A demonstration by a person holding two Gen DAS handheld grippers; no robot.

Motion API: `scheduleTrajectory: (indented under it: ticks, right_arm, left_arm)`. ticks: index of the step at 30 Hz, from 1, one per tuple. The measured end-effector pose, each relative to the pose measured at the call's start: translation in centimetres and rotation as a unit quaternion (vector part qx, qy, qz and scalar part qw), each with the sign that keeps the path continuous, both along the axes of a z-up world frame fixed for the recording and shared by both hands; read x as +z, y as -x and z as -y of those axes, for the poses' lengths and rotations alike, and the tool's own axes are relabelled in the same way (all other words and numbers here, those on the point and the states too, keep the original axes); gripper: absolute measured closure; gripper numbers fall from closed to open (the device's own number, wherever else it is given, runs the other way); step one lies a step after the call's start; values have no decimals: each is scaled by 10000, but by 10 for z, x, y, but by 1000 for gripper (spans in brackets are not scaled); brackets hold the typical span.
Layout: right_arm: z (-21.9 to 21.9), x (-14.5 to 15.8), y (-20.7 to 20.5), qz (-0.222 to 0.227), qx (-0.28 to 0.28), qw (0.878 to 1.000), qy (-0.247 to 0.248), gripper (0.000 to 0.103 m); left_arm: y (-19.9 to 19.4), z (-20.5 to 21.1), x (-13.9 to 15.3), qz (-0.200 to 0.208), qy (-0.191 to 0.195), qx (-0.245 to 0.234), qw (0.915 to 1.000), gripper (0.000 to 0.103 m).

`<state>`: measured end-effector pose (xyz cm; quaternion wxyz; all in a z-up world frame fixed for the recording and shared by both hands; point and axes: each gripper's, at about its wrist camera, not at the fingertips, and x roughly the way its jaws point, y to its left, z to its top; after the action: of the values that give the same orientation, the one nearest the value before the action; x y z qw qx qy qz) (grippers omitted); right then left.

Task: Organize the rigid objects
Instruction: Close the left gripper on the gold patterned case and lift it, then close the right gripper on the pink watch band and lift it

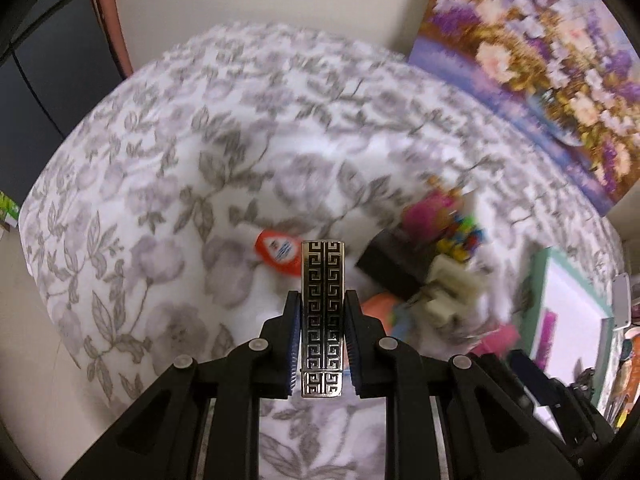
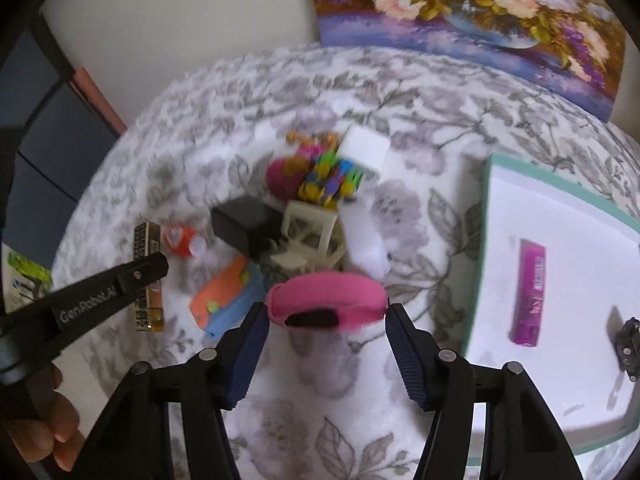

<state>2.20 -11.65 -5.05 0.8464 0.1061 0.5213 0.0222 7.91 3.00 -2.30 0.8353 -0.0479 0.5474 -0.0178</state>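
My left gripper (image 1: 322, 300) is shut on a black-and-silver lighter with a Greek-key pattern (image 1: 322, 312), held above the floral cloth; the lighter also shows in the right wrist view (image 2: 147, 276). My right gripper (image 2: 326, 312) holds a pink band (image 2: 326, 294) between its fingers, the jaws wide apart around it. A pile of objects lies on the cloth: an orange-capped tube (image 2: 180, 242), a black box (image 2: 244, 224), a cream toy chair (image 2: 310, 236), coloured blocks (image 2: 332, 182), an orange-and-blue case (image 2: 228, 292).
A white tray with a teal rim (image 2: 486, 240) stands at the right, holding a purple tube (image 2: 530, 292) and a dark object (image 2: 628, 344). A flower painting (image 2: 460, 8) leans on the wall behind. The table edge curves at the left.
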Motion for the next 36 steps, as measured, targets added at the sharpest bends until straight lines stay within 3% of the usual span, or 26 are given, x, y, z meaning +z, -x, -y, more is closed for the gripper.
scheduleTrajectory:
  ticks: [1, 6, 21, 22, 24, 25, 31, 36]
  right_arm:
    - [4, 6, 1, 55, -13, 10000, -60, 74]
    - [29, 26, 6, 233, -216, 9994, -145, 74]
    - [50, -6, -2, -175, -525, 9979, -328, 70]
    - [51, -6, -3, -167, -551, 9975, -403, 68]
    - [54, -6, -5, -146, -593, 9964, -586, 36]
    - [55, -6, -5, -120, -609, 9960, -649, 32]
    - [41, -1, -11, 31, -395, 9982, -442, 31]
    - [29, -14, -18, -125, -248, 9993, -248, 29]
  left_arm:
    - [2, 4, 5, 71, 43, -44, 10000, 82]
    - [10, 24, 14, 145, 148, -242, 9995, 82]
    - [7, 13, -20, -375, 219, 4, 9991, 82]
    - [6, 12, -20, -370, 235, 4, 9990, 82]
    - [6, 11, -20, -364, 254, 5, 9990, 82]
    - [5, 10, -20, -366, 256, 12, 9990, 82]
    - [4, 2, -26, -463, 337, 150, 9982, 82]
    - [2, -2, -33, -556, 383, 205, 9975, 82]
